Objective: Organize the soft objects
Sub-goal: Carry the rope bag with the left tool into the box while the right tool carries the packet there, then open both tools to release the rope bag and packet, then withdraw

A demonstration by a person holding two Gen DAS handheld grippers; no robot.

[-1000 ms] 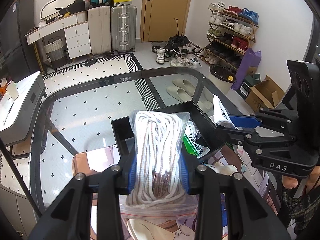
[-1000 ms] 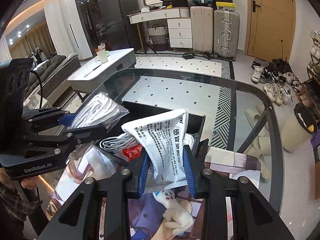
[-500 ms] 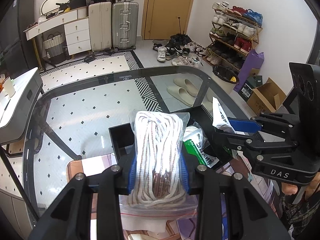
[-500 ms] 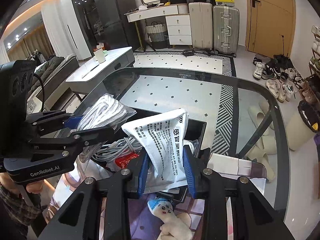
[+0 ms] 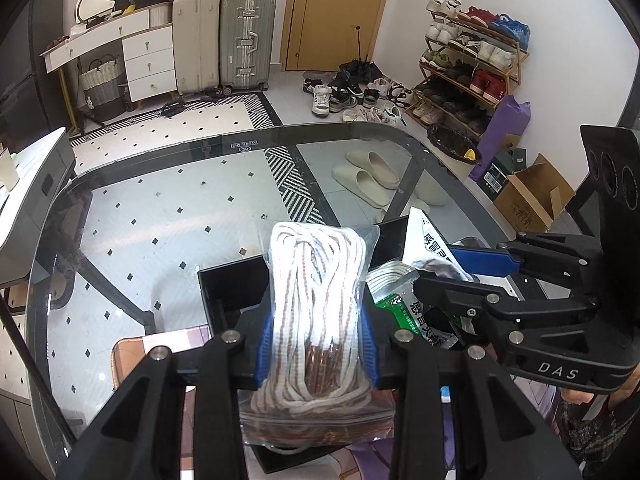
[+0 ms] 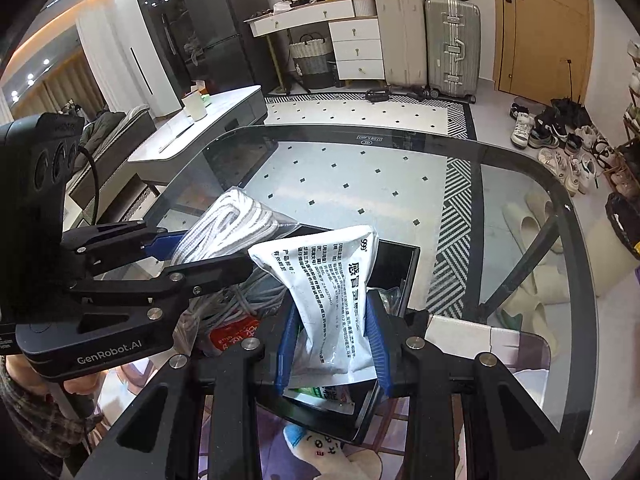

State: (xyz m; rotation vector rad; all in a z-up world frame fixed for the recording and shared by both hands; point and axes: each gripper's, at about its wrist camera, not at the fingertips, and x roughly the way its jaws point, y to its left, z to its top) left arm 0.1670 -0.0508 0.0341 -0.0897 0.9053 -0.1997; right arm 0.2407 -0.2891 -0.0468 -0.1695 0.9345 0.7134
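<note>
White rope bundle point(image 5: 318, 304) in a clear zip bag sits pinched between the blue pads of the left gripper point(image 5: 317, 342), held above the black bin point(image 5: 228, 284). Right gripper point(image 6: 332, 346) clamps a white printed sachet point(image 6: 328, 292) over the same bin, just beside the rope; a green packet point(image 5: 416, 316) and grey cable point(image 6: 236, 304) lie inside.

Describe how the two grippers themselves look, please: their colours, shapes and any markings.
Both are black, angular plastic frames with silver screws and blue pads inside the fingers. The left gripper carries the white lettering "GenRobot.AI" and a black cable at its body. The right gripper is marked "DAS". Each body has round holes in a row. A dark plaid sleeve shows below them.
</note>
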